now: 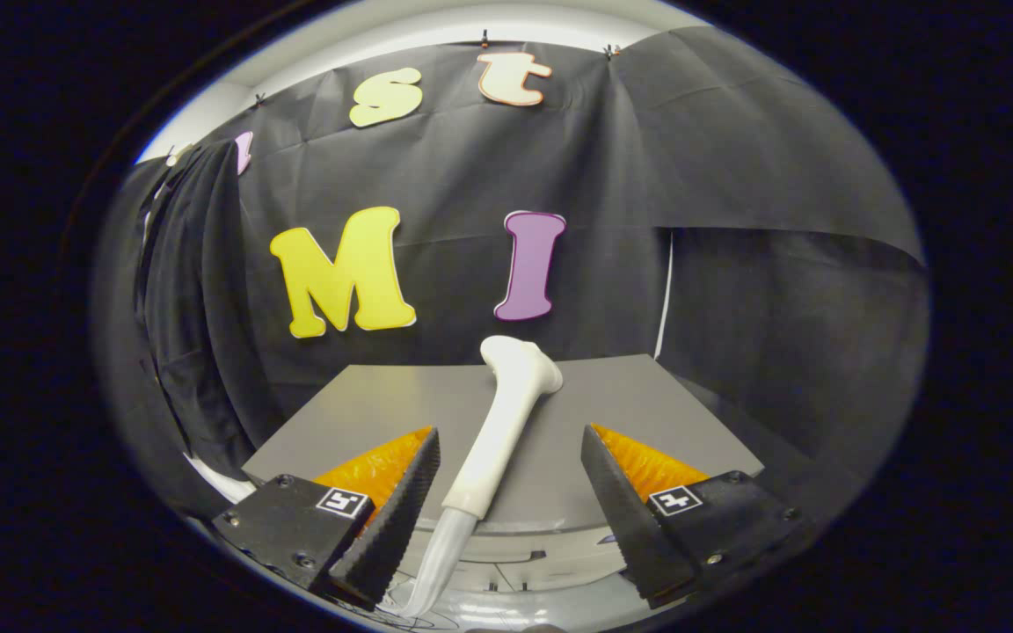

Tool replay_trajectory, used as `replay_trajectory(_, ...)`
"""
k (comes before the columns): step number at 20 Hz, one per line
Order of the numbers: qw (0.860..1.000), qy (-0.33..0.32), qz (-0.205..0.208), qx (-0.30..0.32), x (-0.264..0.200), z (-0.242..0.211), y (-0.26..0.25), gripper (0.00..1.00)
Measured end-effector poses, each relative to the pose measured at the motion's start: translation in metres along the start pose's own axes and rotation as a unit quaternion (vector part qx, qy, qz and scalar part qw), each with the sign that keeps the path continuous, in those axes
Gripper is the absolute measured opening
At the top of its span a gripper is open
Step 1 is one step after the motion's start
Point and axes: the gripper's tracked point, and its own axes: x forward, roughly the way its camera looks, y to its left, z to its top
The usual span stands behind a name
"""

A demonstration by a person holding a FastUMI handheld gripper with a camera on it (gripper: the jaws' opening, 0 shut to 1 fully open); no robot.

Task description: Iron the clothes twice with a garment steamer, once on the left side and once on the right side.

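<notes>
— Looking along the gripper [511, 457], what are its fingers at?

— They are spread wide apart and pinch nothing. Neither finger touches the garment steamer [506, 413], as far as I can tell.

— Where is the steamer, then?

— It lies in the gap between the two fingers, nearer the left finger than the right one. Its white handle slants up and away from the claw, and its wider head sits beyond the fingertips, tipped toward the right.

— Anything attached to it?

— A pale translucent hose [438, 558] leaves the near end of the handle and curves down close beside the left finger.

— What does it rest on?

— A grey table [647, 396] that stretches ahead of the claw; the steamer's head shows over its far edge. Whether the handle lies flat on it, I cannot tell.

— And behind all that?

— The black cloth wall [735, 264] of the booth stands beyond the table, hanging in folds off to the left of the claw.
</notes>
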Motion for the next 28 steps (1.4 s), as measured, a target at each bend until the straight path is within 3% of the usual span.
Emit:
replay_trajectory(11, 0.995, 0.09, 0.049, 0.021, 0.089, -0.028, 0.008, 0.99)
replay_trajectory(15, 0.989, 0.123, 0.058, 0.053, 0.103, -0.039, 0.012, 0.82)
replay_trajectory(18, 0.987, 0.127, 0.054, 0.077, 0.106, -0.04, 0.013, 0.6)
replay_trajectory(22, 0.986, 0.118, 0.068, 0.097, 0.104, -0.034, 0.02, 0.51)
replay_trajectory(28, 0.995, 0.063, 0.052, 0.054, 0.079, -0.008, 0.031, 0.4)
